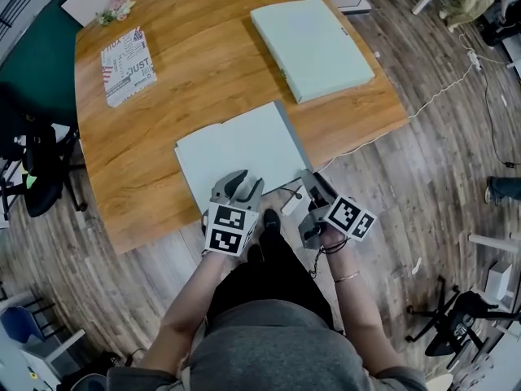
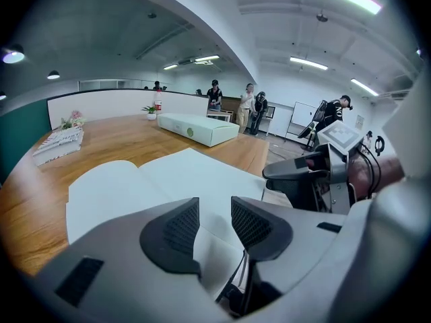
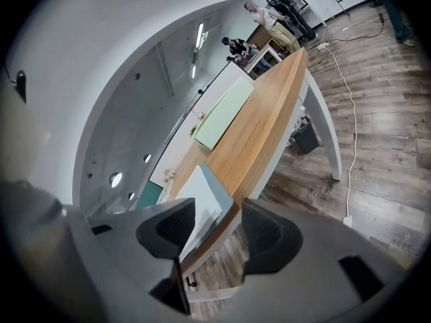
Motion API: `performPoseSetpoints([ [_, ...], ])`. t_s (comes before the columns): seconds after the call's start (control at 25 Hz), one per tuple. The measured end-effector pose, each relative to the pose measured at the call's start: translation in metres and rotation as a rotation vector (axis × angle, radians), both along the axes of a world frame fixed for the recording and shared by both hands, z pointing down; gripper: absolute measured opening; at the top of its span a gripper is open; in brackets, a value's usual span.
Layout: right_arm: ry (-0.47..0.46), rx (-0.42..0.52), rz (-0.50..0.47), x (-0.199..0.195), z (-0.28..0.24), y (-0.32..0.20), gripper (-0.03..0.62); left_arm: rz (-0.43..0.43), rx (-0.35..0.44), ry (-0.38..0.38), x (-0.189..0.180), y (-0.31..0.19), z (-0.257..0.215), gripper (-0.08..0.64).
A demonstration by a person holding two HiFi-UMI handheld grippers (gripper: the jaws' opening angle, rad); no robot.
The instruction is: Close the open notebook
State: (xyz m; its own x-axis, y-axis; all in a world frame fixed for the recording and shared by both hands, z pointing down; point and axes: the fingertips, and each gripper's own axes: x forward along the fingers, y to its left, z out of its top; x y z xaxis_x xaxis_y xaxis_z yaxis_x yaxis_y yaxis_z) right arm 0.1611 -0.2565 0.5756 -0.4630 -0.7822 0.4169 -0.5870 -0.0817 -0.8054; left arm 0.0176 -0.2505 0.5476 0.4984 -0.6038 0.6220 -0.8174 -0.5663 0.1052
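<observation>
Near the front edge of a light-brown wooden bench [image 1: 163,80] lies an open notebook with blank pale pages and a grey-blue cover [image 1: 240,149], spread flat, its spine running away from the person. At its near page edge hangs the left gripper [image 1: 244,182], grey with black ribbed pads, jaws apart and empty. Just beside the notebook's right edge sits the right gripper [image 1: 313,182], jaws wide apart and holding nothing; that edge shows between them in the right gripper view. The notebook is probably light: thin sheets will flop and slip, while the cover looks stiffer. The best hold seems to be the right cover's outer edge, pinched together with its pages.
</observation>
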Motion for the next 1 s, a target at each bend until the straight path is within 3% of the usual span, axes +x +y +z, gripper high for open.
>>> performPoseSetpoints([
  [0.72, -0.024, 0.009, -0.039, -0.006, 0.003, -0.004, 0.072, -0.030, -0.018, 0.024, -0.005, -0.001, 0.008, 0.151],
  [1.0, -0.015, 0.042, -0.040, -0.005, -0.005, -0.005, 0.052, -0.078, -0.049, 0.062, -0.012, 0.002, 0.005, 0.141],
])
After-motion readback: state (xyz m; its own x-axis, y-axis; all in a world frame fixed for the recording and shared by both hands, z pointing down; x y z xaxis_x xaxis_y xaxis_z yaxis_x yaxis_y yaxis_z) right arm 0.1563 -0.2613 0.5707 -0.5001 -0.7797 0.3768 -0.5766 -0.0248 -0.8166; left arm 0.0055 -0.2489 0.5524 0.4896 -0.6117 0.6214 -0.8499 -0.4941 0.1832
